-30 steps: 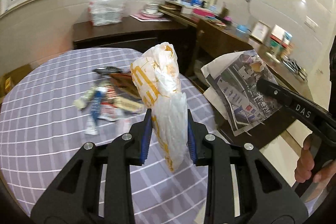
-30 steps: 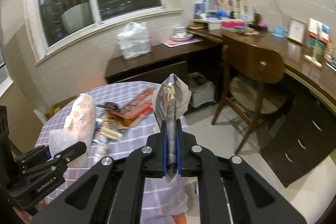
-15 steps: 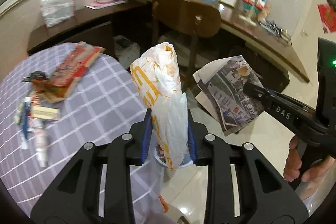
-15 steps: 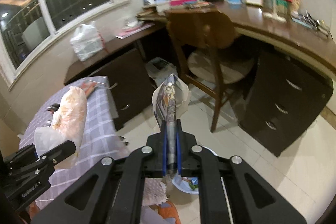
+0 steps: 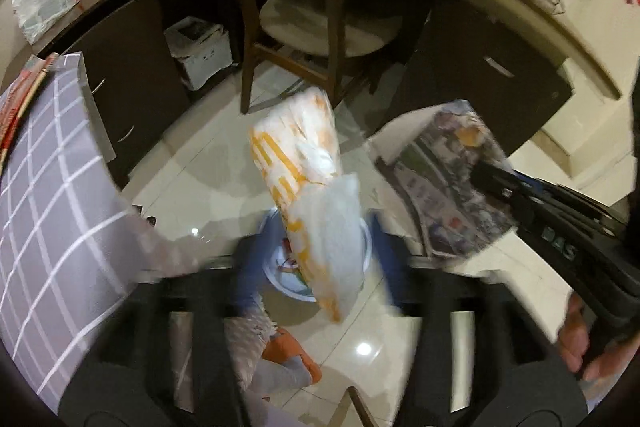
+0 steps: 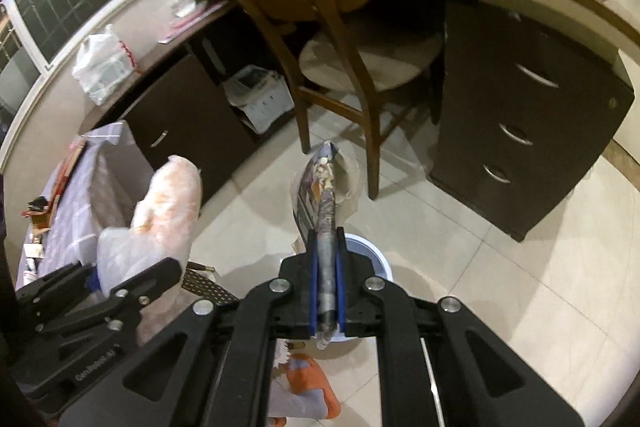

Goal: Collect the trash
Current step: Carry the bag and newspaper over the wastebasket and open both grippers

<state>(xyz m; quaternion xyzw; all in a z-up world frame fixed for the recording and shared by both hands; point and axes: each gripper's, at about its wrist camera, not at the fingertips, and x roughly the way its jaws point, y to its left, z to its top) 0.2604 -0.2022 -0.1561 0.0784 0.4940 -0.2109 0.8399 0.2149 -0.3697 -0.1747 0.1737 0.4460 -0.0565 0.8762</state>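
Observation:
A white and yellow plastic bag [image 5: 308, 195] hangs between the blurred blue pads [image 5: 248, 259] of my left gripper [image 5: 316, 259]. Its jaws are opening, and a gap shows on each side of the bag. Right below it, a round pale-blue bin [image 5: 280, 283] stands on the tiled floor. My right gripper [image 6: 327, 291] is shut on a folded newspaper [image 6: 326, 187], held over the same bin [image 6: 376, 263]. In the right wrist view the left gripper [image 6: 120, 283] and its bag [image 6: 160, 211] sit at the lower left. The left wrist view shows the newspaper [image 5: 448, 179] to the right of the bag.
A wooden chair [image 6: 328, 27] stands just beyond the bin, with dark drawers [image 6: 520, 131] to its right. The table with a purple checked cloth [image 5: 52, 187] is at the left, with more litter on it. A foot in an orange slipper [image 6: 316, 387] is beside the bin.
Both grippers have swung off the table, dropped and tipped down over the floor bin. The left jaws have spread away from the bag. The right grip on the newspaper is unchanged.

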